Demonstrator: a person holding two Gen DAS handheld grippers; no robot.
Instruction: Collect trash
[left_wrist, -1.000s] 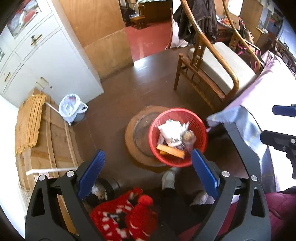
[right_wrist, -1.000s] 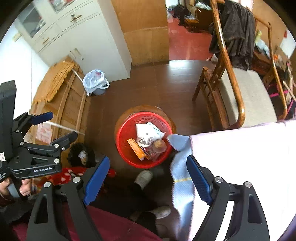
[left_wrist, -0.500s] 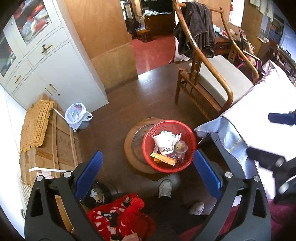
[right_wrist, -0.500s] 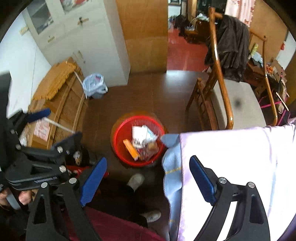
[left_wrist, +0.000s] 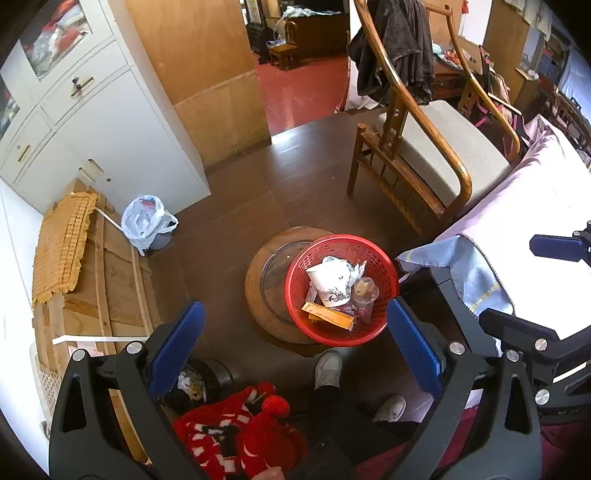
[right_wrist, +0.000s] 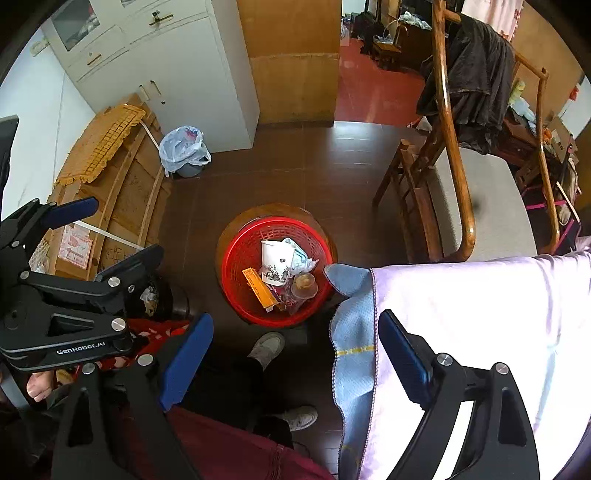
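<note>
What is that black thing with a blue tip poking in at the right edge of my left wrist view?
Observer: That is the right tool. Its own camera shows both of its blue fingers spread wide, with nothing between them.
Operator: And what is holding the tool I am looking along?
Observer: The right view shows the left tool from the side, with a hand showing just below its black body.
Operator: Is anything written on it?
Observer: Yes, there is white lettering on the body that reads GenRobot.AI.
</note>
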